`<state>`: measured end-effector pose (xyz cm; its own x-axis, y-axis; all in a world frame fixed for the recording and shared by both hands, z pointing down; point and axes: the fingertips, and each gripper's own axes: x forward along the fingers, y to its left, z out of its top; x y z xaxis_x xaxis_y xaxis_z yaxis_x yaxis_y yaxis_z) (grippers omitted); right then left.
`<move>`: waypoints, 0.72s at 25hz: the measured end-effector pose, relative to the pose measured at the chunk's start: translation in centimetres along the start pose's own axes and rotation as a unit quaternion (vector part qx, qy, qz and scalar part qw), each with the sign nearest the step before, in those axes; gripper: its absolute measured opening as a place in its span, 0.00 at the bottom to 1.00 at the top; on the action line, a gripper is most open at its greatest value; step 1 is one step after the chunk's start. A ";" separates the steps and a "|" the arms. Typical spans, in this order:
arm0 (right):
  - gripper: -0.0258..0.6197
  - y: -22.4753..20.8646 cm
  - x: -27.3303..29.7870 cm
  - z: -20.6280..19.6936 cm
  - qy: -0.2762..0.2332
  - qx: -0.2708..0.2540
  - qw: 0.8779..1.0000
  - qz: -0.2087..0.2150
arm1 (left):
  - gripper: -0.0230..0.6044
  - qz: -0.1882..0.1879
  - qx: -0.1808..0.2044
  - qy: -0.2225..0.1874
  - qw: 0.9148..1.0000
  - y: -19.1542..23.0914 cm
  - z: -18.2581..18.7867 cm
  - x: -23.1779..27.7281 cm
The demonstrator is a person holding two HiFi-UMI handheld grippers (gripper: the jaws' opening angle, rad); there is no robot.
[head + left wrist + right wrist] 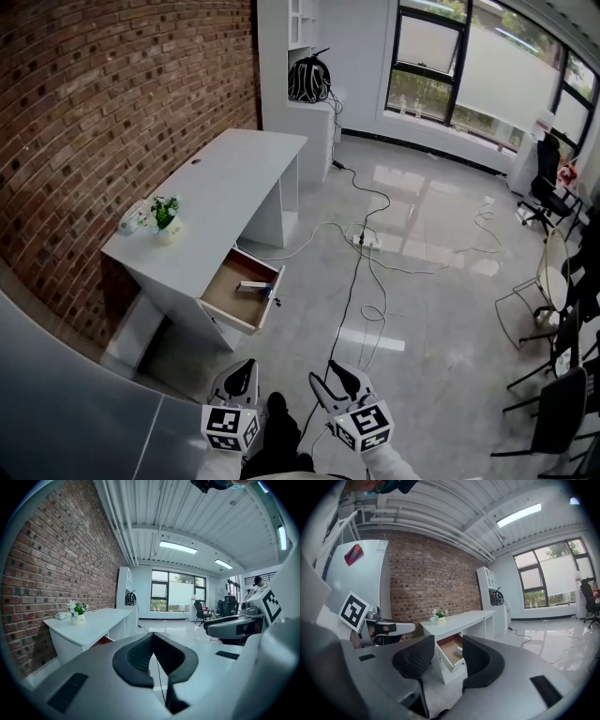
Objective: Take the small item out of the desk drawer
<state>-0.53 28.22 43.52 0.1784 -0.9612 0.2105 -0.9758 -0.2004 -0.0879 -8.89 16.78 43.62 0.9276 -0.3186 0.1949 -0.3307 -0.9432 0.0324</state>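
**Drawer open, tongs lined up from across the floor**

Here's the white desk (239, 178) against the brick wall (112, 84). Its drawer (225, 319) is pulled well out, so the brown inside is open to view from above. Lying in it, toward the front panel, is the small item (253, 288), pale with a dark bit at one end; what it is exactly, I can't tell from here.

Both tools are well apart from the desk, low and near the person. The right gripper (336, 375) has its jaws spread with nothing between the pads. In its own view the open drawer sits framed in that gap, which looks like aiming for the pick. The left gripper (246, 367) has its tips together, holding nothing and probably just along for the ride.

A little flower pot (167, 217) stands on the desktop, clear of the drawer. Cables (361, 234) trail over the floor, something to step around on the way in.
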 end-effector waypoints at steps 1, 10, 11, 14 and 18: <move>0.34 -0.4 0.9 0.1 0.002 -0.001 1.000 0.000 | 0.06 0.000 -0.001 0.000 1.000 0.6 0.0 0.9; 0.35 -4.0 11.4 2.4 0.020 -0.005 1.000 0.007 | 0.06 -0.006 -0.006 0.006 1.000 7.6 1.8 10.0; 0.35 -4.4 12.7 2.8 0.021 -0.006 1.000 0.008 | 0.06 -0.006 -0.006 0.006 1.000 8.5 2.0 10.9; 0.35 -5.0 16.9 3.9 0.025 -0.009 1.000 0.015 | 0.06 -0.004 -0.008 0.008 1.000 11.5 2.7 13.5; 0.35 -5.9 21.5 4.7 0.032 -0.014 0.999 0.025 | 0.06 0.001 -0.013 0.011 1.000 14.7 3.0 16.3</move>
<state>9.70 7.82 44.00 0.1223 -0.9555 0.2685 -0.9864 -0.1469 -0.0731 1.89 -2.58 44.38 0.9231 -0.3180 0.2163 -0.3371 -0.9397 0.0572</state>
